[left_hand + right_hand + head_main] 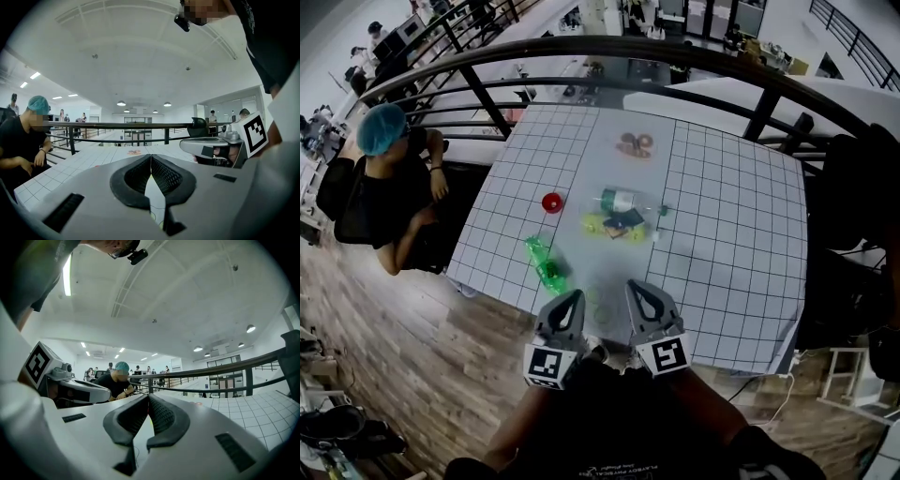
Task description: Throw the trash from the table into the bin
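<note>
The trash lies loose around the middle of the gridded worktop (727, 234), and the plainest piece is a clear bottle (622, 200) with a green band, lying on its side. Just nearer the person than the clear bottle sits a small heap of yellow and dark wrappers (617, 225), touching or almost touching it; how many pieces make up the heap cannot be told. To the left of the clear bottle, a little apart, is a round red cap (552, 202). Further to the near-left lies a crushed green bottle (546, 262). Beyond the clear bottle, toward the railing (581, 54), rests a brownish lump (636, 144) too small to identify. A small green bit (663, 210) lies just to the right of the clear bottle. Near the front edge, on the person's side of the clear bottle, a faint transparent ring (602, 302) shows, hard to make out against the white sheet. Flanking that ring, the left tool (574, 298) and the right tool (636, 287) hang side by side above the worktop's near edge, both aimed toward the clear bottle. Each has its jaws pressed together with nothing between them. Well to the left of the clear bottle, past the worktop's edge, a person in a teal cap (389, 178) sits, partly cut off by the railing.
</note>
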Available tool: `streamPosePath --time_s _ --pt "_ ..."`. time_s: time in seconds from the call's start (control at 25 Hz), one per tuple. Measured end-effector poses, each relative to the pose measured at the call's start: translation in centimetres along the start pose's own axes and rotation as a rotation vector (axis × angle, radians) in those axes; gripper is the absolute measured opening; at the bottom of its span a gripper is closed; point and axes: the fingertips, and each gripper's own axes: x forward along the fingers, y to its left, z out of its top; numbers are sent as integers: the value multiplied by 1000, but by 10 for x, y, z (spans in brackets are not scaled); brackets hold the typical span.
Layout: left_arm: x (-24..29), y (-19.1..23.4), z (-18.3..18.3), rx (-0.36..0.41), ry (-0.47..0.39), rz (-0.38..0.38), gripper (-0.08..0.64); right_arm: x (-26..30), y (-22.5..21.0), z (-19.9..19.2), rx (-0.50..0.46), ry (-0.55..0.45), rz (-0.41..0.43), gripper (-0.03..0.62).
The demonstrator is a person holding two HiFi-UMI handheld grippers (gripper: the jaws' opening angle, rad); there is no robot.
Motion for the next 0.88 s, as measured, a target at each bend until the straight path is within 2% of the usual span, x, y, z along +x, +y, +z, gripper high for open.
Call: streamPosePath --time_s 0.12,0.32,0.56,0.88 --pt "12 11 2 -5 -5 -15 23 12 2 0 -68 12 9 23" --pt "37 35 7 -6 -16 -52 23 33 8 -14 -172 92 31 23" --pt "55 53 7 -29 -29 -87 23 54 3 -25 -132 127 0 23" --pt "73 66 -3 -62 -18 -123 23 73 -13 -46 -145 195 -34 23"
